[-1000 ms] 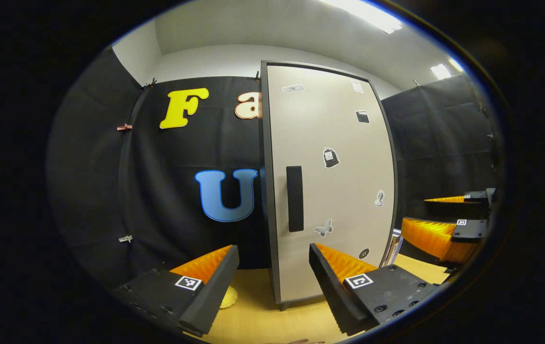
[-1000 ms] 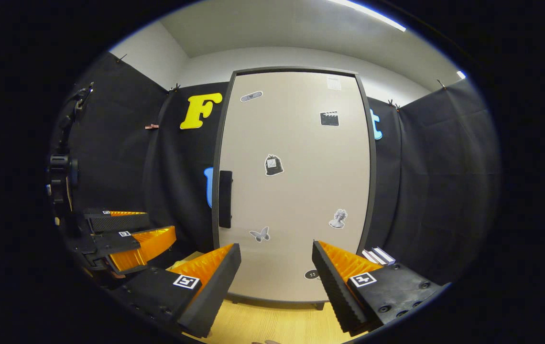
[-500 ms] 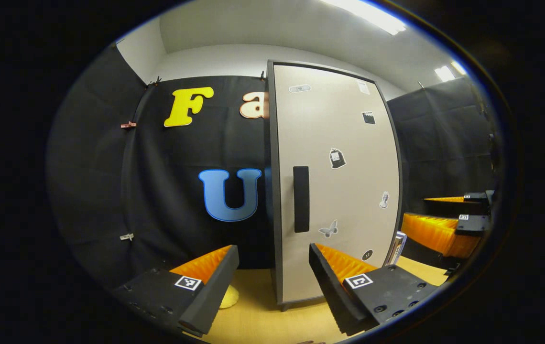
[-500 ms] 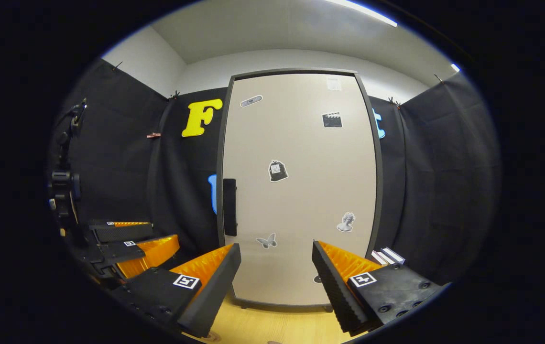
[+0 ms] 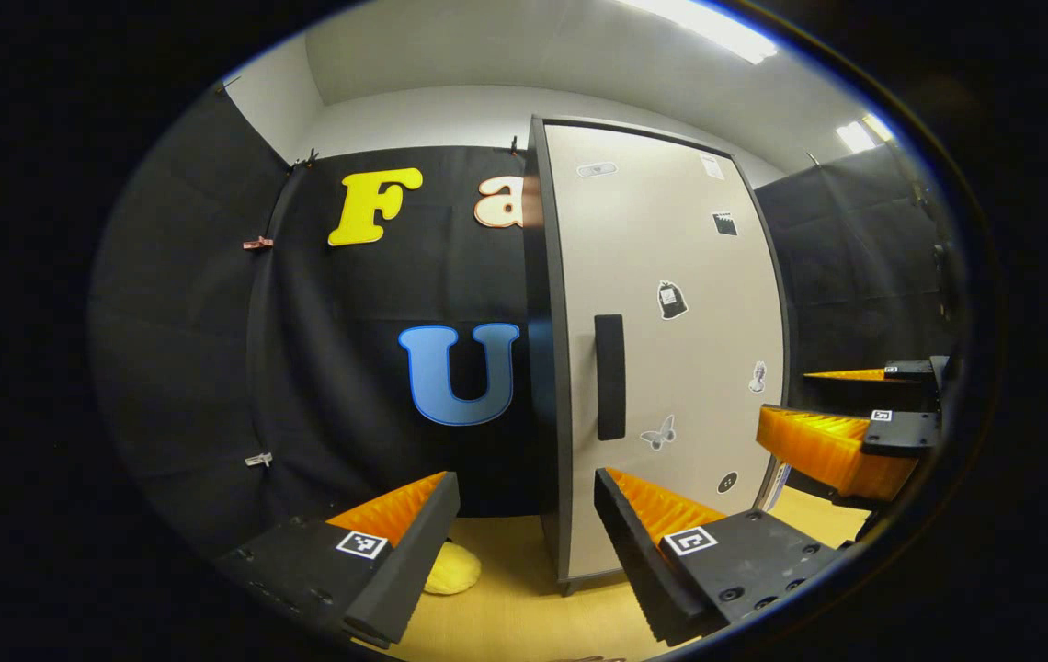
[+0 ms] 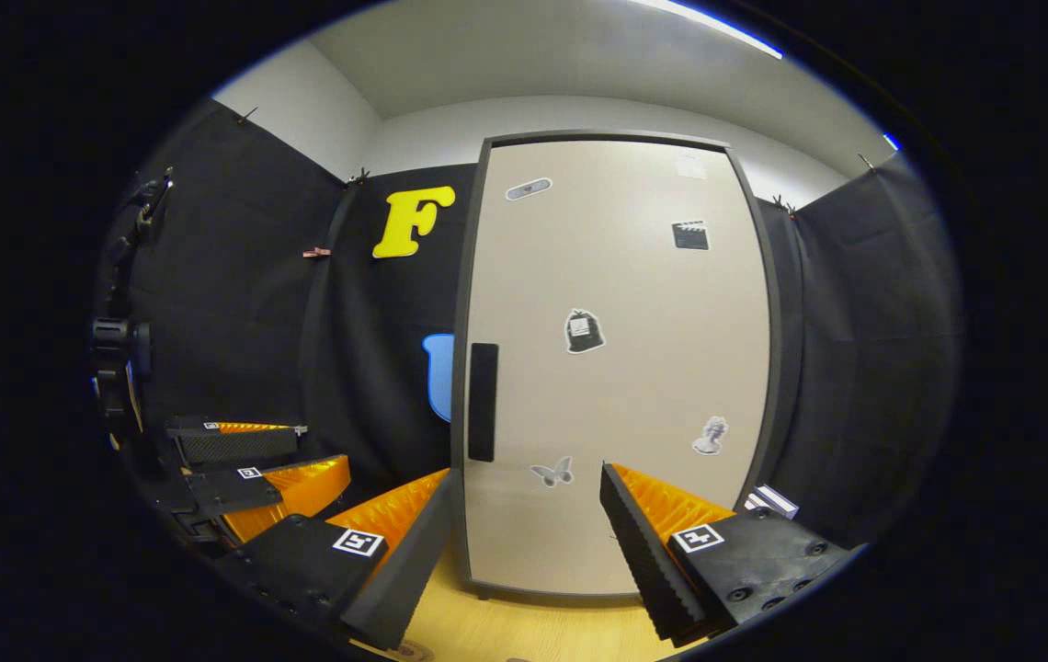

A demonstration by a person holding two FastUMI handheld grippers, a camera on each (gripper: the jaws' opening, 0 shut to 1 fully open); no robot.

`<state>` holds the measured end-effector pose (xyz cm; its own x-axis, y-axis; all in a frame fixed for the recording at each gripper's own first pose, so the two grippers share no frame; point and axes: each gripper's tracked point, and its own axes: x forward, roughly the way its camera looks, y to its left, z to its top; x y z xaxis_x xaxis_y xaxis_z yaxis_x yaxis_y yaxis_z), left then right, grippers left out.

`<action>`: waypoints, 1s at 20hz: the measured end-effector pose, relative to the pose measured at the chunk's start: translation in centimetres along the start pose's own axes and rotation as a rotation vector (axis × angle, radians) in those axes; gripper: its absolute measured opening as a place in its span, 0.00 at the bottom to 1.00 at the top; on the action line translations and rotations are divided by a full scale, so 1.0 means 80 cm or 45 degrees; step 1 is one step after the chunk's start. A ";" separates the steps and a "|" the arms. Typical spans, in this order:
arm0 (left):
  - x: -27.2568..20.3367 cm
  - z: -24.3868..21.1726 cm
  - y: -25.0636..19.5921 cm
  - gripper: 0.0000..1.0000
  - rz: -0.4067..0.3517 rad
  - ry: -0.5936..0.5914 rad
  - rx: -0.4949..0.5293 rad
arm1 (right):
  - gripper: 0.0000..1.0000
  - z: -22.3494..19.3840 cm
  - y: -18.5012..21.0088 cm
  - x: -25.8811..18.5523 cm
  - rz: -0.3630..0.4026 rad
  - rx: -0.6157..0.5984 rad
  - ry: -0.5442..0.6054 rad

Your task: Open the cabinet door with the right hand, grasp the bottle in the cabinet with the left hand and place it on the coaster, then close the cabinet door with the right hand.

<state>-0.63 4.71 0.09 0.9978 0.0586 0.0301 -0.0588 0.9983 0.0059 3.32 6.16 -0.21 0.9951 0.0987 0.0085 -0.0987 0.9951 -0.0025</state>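
both grippers stood wide open, holding nothing. step 1 was not yet done: the cabinet door (image 6: 616, 368) was shut, so the bottle was hidden behind it, if inside. right gripper (image 6: 524, 542) sat near the door front, apart from the handle (image 6: 483, 402), which lay up & left of its fingers. judged next move: swing left, close on the handle, pull along the hinge arc. left gripper (image 5: 524, 542) waited near the cabinet's left edge. door looked flat, matte beige w/ dark frame & stickers; handle a slim dark vertical bar. coaster (image 5: 452, 570) looked soft, yellow, roundish, on the smooth wood-grain table (image 5: 506, 616).
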 end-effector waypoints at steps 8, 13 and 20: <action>-0.014 -0.023 0.065 0.93 0.033 0.029 -0.044 | 0.98 -0.010 0.058 0.084 -0.007 -0.036 -0.009; -0.017 -0.037 0.099 0.93 0.033 0.039 -0.037 | 0.95 -0.028 0.066 0.137 -0.080 -0.019 0.028; -0.005 -0.058 0.107 0.93 -0.032 0.074 -0.050 | 0.92 -0.031 0.049 0.193 -0.218 0.031 0.010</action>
<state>-1.43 13.30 -4.52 0.9991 0.0329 -0.0280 -0.0338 0.9989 -0.0335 18.32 11.60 -2.60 0.9974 -0.0723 -0.0007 0.0723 0.9971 0.0225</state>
